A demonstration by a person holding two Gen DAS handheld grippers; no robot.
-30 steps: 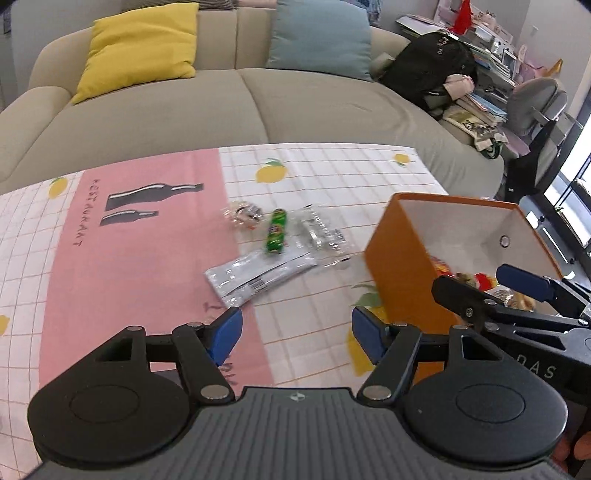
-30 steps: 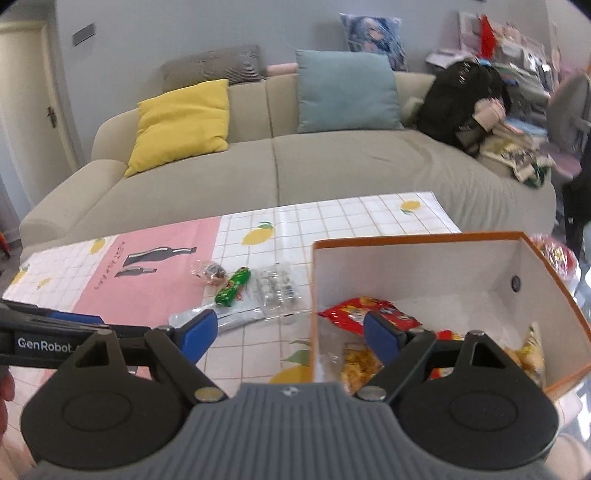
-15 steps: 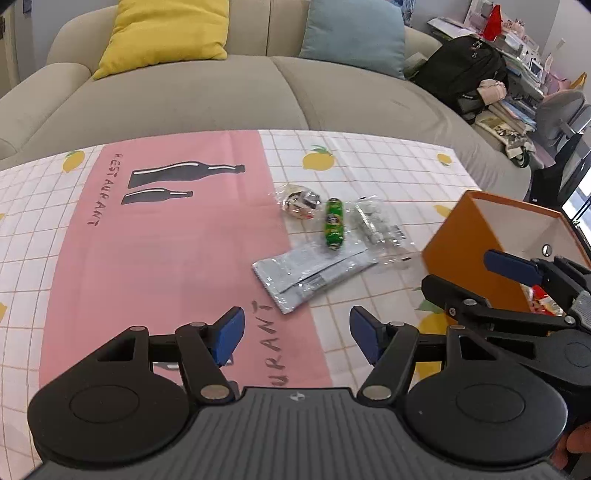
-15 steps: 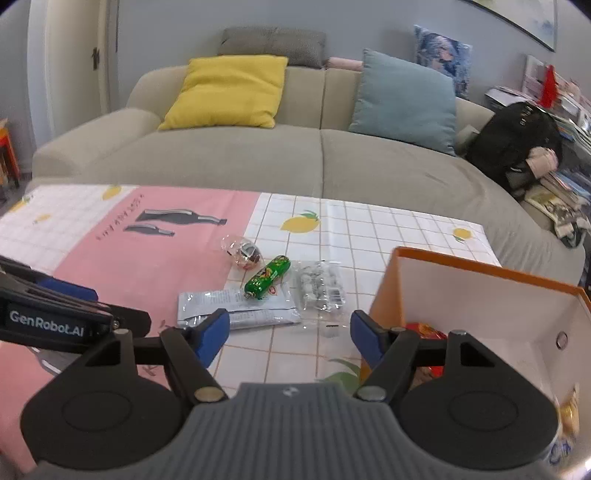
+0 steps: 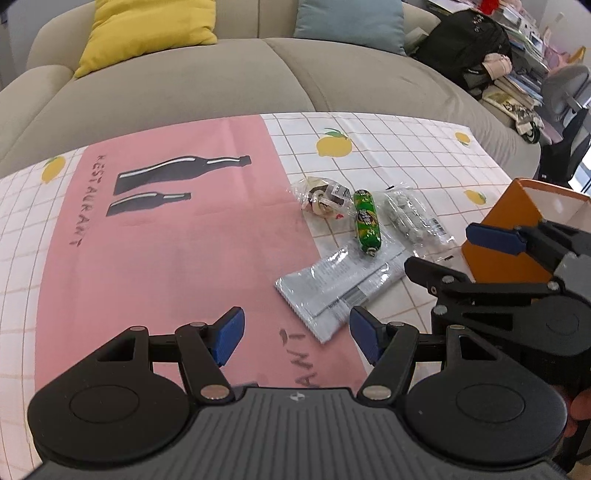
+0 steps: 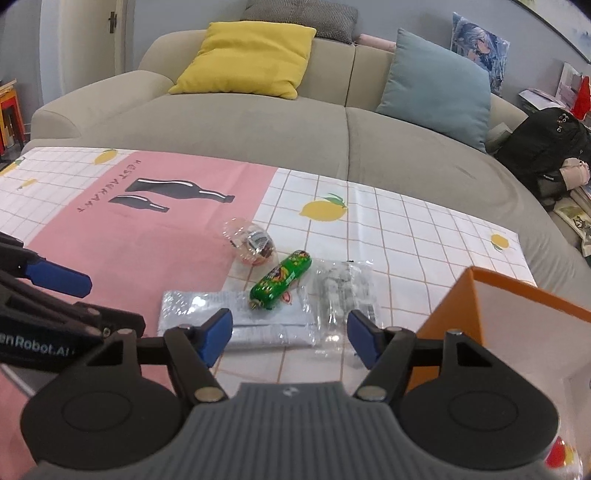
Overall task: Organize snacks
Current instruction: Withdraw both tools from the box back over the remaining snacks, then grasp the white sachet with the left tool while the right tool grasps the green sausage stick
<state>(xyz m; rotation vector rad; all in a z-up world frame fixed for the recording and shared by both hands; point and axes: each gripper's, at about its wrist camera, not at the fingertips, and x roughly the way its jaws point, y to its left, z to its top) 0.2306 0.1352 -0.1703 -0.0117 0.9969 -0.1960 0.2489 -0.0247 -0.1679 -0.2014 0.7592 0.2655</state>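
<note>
Both the left gripper (image 5: 295,332) and right gripper (image 6: 290,334) hover with jaws spread wide, holding nothing. On the desk (image 6: 406,229), the silver packet (image 6: 236,317) lies at the right gripper's 12 o'clock, green sausage (image 6: 281,279) resting on it, orange box (image 6: 517,325) at 3 o'clock.

Beige sofa (image 6: 295,122), yellow cushion (image 6: 245,55), blue cushion (image 6: 439,86), grey wall (image 6: 177,14).

green sausage stick (image 6: 281,284): lying flat, tilted, near end resting on the silver packet
silver packet (image 6: 236,320): flat foil pouch, nearest of the group
clear round snack (image 6: 252,246): crinkled wrapper, far left of the group
clear candy bag (image 6: 344,295): flat, right of the stick
orange box (image 6: 517,325): open, white inside, far right on the counter
</note>
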